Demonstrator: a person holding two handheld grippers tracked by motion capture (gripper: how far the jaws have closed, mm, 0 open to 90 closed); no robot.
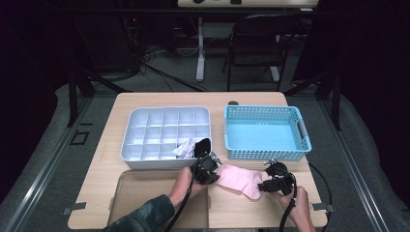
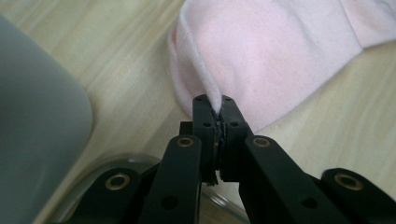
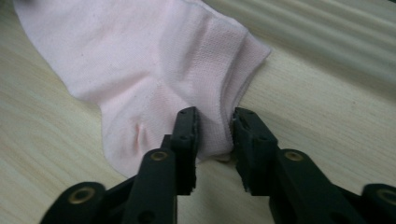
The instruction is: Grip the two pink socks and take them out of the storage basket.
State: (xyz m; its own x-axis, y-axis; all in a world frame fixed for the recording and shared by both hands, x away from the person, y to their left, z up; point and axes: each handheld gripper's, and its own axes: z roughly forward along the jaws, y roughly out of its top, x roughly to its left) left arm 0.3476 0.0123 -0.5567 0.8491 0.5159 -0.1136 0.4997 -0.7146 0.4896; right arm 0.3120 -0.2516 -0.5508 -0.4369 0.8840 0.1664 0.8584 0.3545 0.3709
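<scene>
Left tool (image 2: 215, 103): clenched on pink sock (image 2: 275, 56) edge.
Right tool (image 3: 214, 116): parted, straddling the sock's cuff.
Sock: flat on desk (image 1: 145, 99), 6 o'clock of blue basket (image 1: 263, 130).

- A white divided organizer (image 1: 167, 130) sits on the wooden tabletop (image 1: 106, 159), with a white item (image 1: 184, 148) and a black item (image 1: 202, 145) in its near compartments.
- An empty blue basket (image 1: 265, 133) stands just beside the organizer.
- A clear tray (image 1: 140, 193) lies at the near edge.
- A dark chair (image 1: 256, 43) stands beyond.

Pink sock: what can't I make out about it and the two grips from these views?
- High view: left gripper covers one end of the sock; right gripper covers the other.
- Right gripper view: sock edge sits between the fingers; whether they pinch it is unclear.
- Left gripper view: frame edges cut off most of the sock.
- High view: the rolled items in the grey organizer are too small to identify.
</scene>
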